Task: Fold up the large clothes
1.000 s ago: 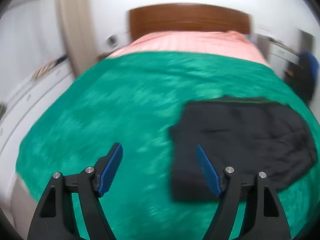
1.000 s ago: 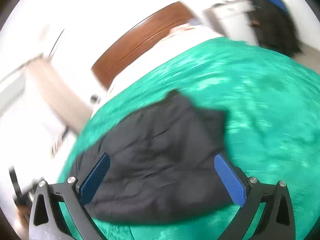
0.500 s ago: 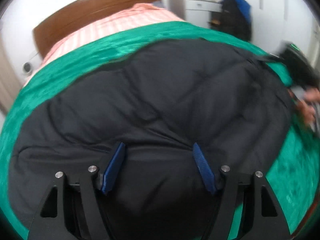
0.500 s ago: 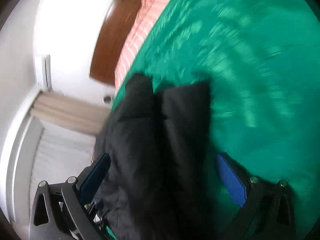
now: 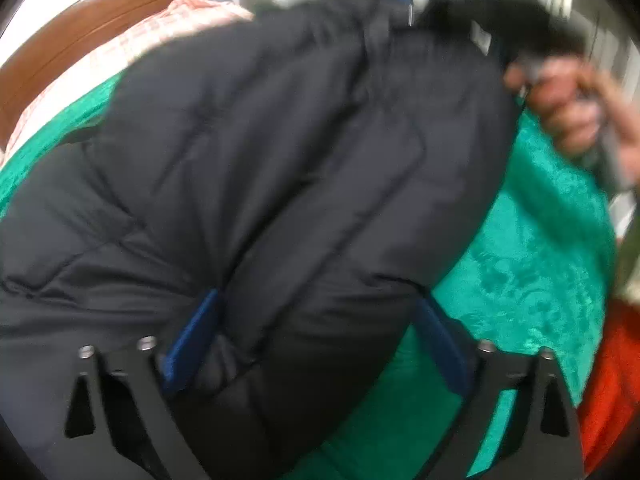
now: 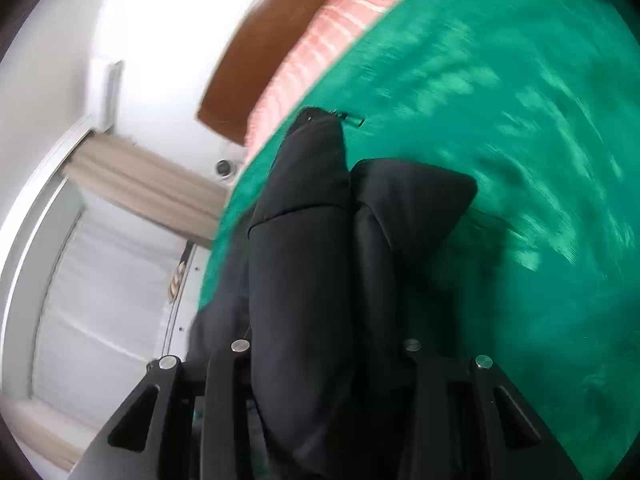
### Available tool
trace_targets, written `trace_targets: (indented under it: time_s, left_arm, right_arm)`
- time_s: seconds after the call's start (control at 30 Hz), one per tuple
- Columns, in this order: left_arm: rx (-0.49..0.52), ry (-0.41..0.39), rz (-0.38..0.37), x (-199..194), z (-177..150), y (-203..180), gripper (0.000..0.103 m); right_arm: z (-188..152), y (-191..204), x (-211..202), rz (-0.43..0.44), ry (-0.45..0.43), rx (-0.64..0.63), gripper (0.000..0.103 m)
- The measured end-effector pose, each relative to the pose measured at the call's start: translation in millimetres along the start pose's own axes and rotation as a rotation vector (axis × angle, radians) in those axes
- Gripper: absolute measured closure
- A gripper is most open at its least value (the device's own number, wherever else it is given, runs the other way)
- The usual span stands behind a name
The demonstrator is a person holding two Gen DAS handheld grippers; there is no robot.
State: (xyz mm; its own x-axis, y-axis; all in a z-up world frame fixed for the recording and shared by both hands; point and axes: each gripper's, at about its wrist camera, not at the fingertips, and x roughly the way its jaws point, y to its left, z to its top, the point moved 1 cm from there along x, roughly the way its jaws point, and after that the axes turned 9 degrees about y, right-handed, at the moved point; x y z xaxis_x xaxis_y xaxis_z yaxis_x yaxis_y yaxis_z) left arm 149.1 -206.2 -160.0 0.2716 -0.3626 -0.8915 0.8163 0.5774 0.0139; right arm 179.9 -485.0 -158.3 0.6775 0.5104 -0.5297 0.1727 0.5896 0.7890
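while the jaws of the left gripper [image 5: 316, 336] are opening wide, the black jacket [image 5: 280, 152] lies between its blue pads [image 5: 192, 332], which do not press it. the jacket spreads ahead of this gripper over the green blanket [image 5: 552, 240]. further to the right, a blurred hand [image 5: 568, 108] holds the other tool at the jacket's edge. the right gripper [image 6: 324, 360] is closing on a thick fold of the jacket [image 6: 304, 280], pinched between its fingers. beyond it are the blanket [image 6: 500, 120], pink sheet [image 6: 332, 32] and brown headboard [image 6: 248, 64].
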Motion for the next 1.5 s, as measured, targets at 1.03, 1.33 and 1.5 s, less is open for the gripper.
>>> trace_targets:
  time_s: [1.03,1.33,1.5]
  left_arm:
    - [-0.615,-0.334,-0.338,-201.9,-93.4,256.3,0.001]
    - [-0.534,-0.213,-0.214,-187.7,-50.3,244.0,0.020]
    - [-0.628,-0.171,-0.198,-182.2,-71.1,284.9,0.081]
  right_arm:
    - [-228.6,324.8,272.4,-0.270,0.041,-1.021,0.017]
    - [-252.6,332.9,280.3,-0.348,0.031,-1.181,0.012]
    - [-250.6,337.3,219.7,-0.156,0.053,-1.141,0.013]
